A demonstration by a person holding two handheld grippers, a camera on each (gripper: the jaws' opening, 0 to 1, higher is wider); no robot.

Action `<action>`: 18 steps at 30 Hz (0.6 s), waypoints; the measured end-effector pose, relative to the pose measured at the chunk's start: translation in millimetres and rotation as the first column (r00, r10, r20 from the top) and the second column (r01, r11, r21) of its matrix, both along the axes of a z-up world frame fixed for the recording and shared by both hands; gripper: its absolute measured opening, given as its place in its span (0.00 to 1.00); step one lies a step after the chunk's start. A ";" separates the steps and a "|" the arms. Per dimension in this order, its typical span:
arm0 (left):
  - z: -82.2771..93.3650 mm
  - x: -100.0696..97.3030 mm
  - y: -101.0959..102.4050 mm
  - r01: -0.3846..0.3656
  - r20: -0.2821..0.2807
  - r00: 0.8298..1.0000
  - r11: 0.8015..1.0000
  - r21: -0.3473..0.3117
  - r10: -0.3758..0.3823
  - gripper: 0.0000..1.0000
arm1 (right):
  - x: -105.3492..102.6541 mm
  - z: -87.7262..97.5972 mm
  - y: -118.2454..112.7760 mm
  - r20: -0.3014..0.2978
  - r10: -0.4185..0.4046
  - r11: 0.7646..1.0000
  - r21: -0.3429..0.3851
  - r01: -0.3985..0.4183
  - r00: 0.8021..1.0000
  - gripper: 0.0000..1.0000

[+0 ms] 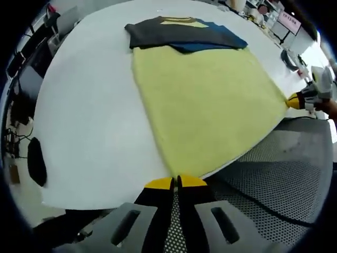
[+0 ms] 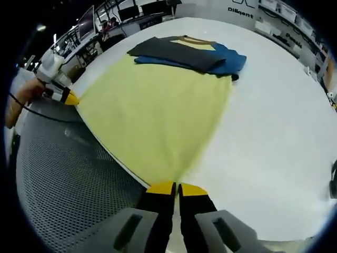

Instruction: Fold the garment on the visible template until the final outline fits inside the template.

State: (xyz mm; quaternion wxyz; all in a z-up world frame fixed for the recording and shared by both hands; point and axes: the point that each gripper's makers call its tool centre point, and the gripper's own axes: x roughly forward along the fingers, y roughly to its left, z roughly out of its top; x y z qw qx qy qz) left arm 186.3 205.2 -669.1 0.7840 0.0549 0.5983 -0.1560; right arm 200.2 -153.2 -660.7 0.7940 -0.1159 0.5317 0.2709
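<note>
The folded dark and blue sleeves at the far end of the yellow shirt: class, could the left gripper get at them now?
Probably not at once: the left gripper is shut on the yellow shirt hem; the sleeves lie unobstructed beyond.

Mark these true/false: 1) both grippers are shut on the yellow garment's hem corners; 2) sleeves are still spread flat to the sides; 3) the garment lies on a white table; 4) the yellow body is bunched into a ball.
1) True. The left gripper and the right gripper each pinch a near corner of the yellow garment; jaws closed in both views.
2) False. The dark grey sleeve and blue sleeve are folded in across the top near the collar.
3) True. It lies on the white table.
4) False. The yellow body is stretched out flat, its near edge at the table's edge above the mesh chair.
</note>
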 end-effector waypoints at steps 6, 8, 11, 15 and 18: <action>17.4 9.8 -0.8 -0.004 0.023 1.000 1.000 -0.022 0.004 0.04 | 17.6 19.6 3.6 0.054 -0.032 0.998 0.051 0.029 0.998 0.00; 28.0 18.3 -1.3 -0.026 0.047 0.999 0.999 -0.045 0.028 0.04 | 27.4 29.5 4.2 0.084 -0.044 0.997 0.068 0.038 0.996 0.00; 39.4 32.0 -0.1 -0.050 0.078 0.995 0.996 -0.075 0.056 0.04 | 39.2 40.4 3.9 0.119 -0.052 0.996 0.081 0.042 0.992 0.00; 54.3 51.0 1.8 -0.059 0.140 0.988 0.994 -0.094 0.072 0.04 | 54.8 56.0 3.6 0.160 -0.083 0.992 0.106 0.066 0.984 0.00; 64.1 62.8 2.2 -0.082 0.168 0.981 0.990 -0.112 0.100 0.04 | 65.8 68.0 5.1 0.199 -0.090 0.991 0.116 0.067 0.976 0.00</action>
